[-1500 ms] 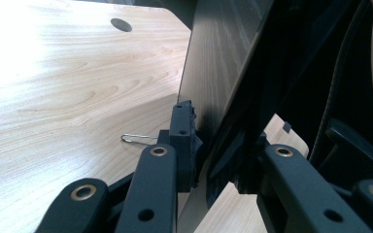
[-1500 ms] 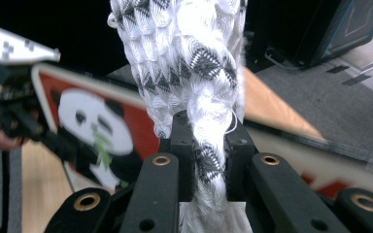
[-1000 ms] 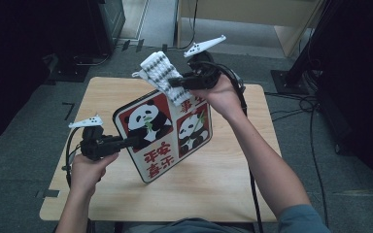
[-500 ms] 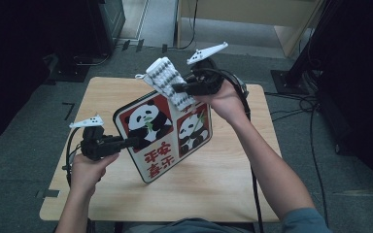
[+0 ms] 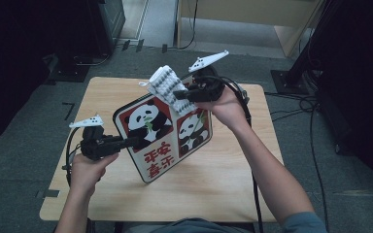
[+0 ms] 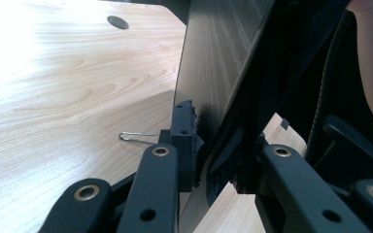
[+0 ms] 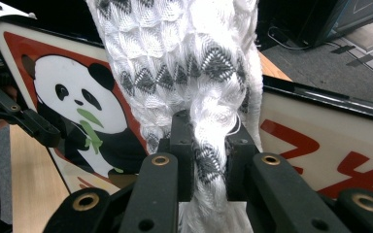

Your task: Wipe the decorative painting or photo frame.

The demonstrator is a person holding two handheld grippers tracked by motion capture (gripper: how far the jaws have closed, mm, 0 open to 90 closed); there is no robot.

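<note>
Left gripper (image 5: pixel 126 142) fingers clamp the panda board's (image 5: pixel 162 141) edge; right gripper (image 5: pixel 180 94) fingers pinch the knitted cloth (image 5: pixel 165 87), seemingly against the board's face; bare worktop (image 5: pixel 223 184) around.

Pale wooden rectangular table (image 5: pixel 233 194) under everything, with a small dark round hole (image 6: pixel 117 22) near its far edge and a thin bent wire clip (image 6: pixel 137 136) lying flat on the grain. Grey carpeted floor (image 5: pixel 24 160) around, black cables (image 5: pixel 296 104) trailing right.
</note>
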